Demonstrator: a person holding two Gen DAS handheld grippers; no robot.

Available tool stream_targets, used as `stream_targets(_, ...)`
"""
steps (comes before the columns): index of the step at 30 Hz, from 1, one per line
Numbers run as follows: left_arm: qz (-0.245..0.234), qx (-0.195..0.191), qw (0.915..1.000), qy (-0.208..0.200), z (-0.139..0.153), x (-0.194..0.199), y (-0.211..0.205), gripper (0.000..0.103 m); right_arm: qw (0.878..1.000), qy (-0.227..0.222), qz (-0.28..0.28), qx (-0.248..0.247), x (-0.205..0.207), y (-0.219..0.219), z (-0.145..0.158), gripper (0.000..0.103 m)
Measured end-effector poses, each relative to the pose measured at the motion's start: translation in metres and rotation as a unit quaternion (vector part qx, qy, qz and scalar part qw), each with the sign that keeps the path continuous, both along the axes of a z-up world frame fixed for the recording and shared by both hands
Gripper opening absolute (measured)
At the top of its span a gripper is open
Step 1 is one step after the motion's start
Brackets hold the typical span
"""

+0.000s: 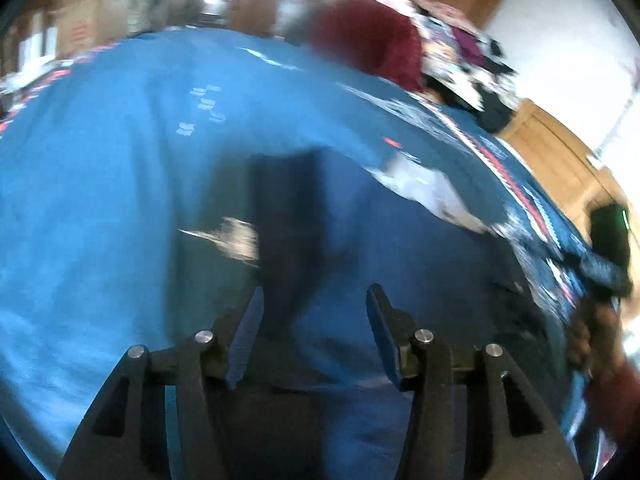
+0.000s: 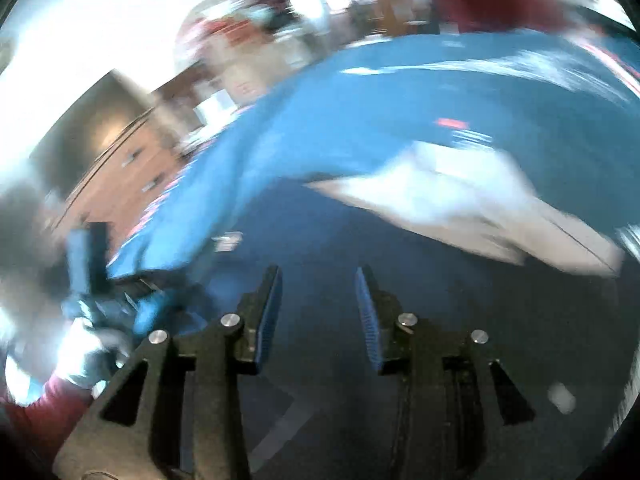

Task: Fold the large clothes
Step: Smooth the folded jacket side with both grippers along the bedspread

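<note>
1. Both views are blurred.
2. L claw (image 1: 314, 300): jaws are held well apart, nothing gripped; blue cloth (image 1: 120, 200) is spread below and ahead of it.
3. R claw (image 2: 318, 284): jaws are held apart, empty, over a darker, shaded part of the cloth (image 2: 360, 120).
4. A white patch (image 2: 460, 196) is seen on the cloth, ahead-right of the R claw.
5. Maroon clothes (image 1: 372, 40) are piled beyond the cloth's far edge.

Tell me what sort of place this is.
Probably a room in a home: wooden drawers, a pile of clothes and cardboard boxes stand around a blue cloth.
</note>
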State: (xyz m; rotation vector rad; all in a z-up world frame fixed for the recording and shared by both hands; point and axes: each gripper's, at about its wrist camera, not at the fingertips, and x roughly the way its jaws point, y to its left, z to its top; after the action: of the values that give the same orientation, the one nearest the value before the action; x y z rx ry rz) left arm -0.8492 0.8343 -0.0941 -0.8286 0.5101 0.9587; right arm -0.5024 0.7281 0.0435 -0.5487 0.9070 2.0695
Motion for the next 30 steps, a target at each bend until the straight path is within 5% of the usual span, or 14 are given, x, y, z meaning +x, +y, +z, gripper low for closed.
stream_targets(3,-0.049,-0.056,0.9963,0.042,-0.036,0.021,0.007,0.062,0.996,0.024,0.085,-0.020,-0.070,0.034,0.001,0.037)
stream_targets(4,-0.049,-0.048,0.9967,0.043,-0.040,0.024,-0.001,0.063,0.993,0.029,0.109,-0.037,-0.096,0.047,-0.005,0.037)
stream_targets(8,-0.022,-0.021,0.9978,-0.059,-0.029,-0.005,-0.015,0.066,0.980,-0.024,0.168,-0.100,-0.173,0.082,-0.059,0.032)
stream_targets(10,0.006,-0.025,0.9932,-0.114,-0.033,-0.032,-0.019,0.064,0.981,-0.088,0.115,-0.127,-0.164,0.104,-0.096,0.004)
stream_targets(11,0.012,-0.026,0.9904,-0.135,-0.033,-0.043,-0.023,0.064,0.983,-0.078,0.093,-0.138,-0.149,0.109,-0.102,0.000)
stream_targets(13,0.017,-0.021,0.9865,-0.161,-0.030,-0.058,-0.031,0.065,0.987,-0.044,0.043,-0.146,-0.112,0.116,-0.104,0.000)
stream_targets(15,0.029,-0.020,0.9843,-0.173,-0.029,-0.067,-0.037,0.069,0.990,-0.062,-0.003,-0.123,-0.095,0.119,-0.092,0.000)
stream_targets(17,0.042,-0.021,0.9805,-0.191,-0.029,-0.078,-0.043,0.069,0.993,-0.038,-0.013,-0.110,-0.094,0.125,-0.079,0.016)
stream_targets(18,0.048,-0.017,0.9795,-0.195,-0.026,-0.083,-0.046,0.069,0.994,-0.031,-0.009,-0.100,-0.100,0.128,-0.073,0.029)
stream_targets(20,0.053,-0.010,0.9801,-0.191,-0.023,-0.091,-0.055,0.070,0.995,-0.019,0.013,-0.096,-0.119,0.129,-0.069,0.035)
stream_targets(24,0.073,-0.001,0.9830,-0.168,-0.016,-0.107,-0.078,0.073,0.991,-0.036,0.100,-0.078,-0.156,0.072,-0.067,0.032)
stream_targets(26,0.089,-0.005,0.9796,-0.180,-0.019,-0.126,-0.086,0.073,0.982,-0.081,0.142,-0.089,-0.171,0.037,-0.089,0.030)
stream_targets(27,0.095,-0.009,0.9777,-0.187,-0.022,-0.139,-0.093,0.073,0.978,-0.111,0.151,-0.092,-0.176,0.022,-0.108,0.029)
stream_targets(30,0.100,-0.019,0.9770,-0.187,-0.024,-0.146,-0.100,0.073,0.981,-0.100,0.153,-0.070,-0.173,0.014,-0.098,0.030)
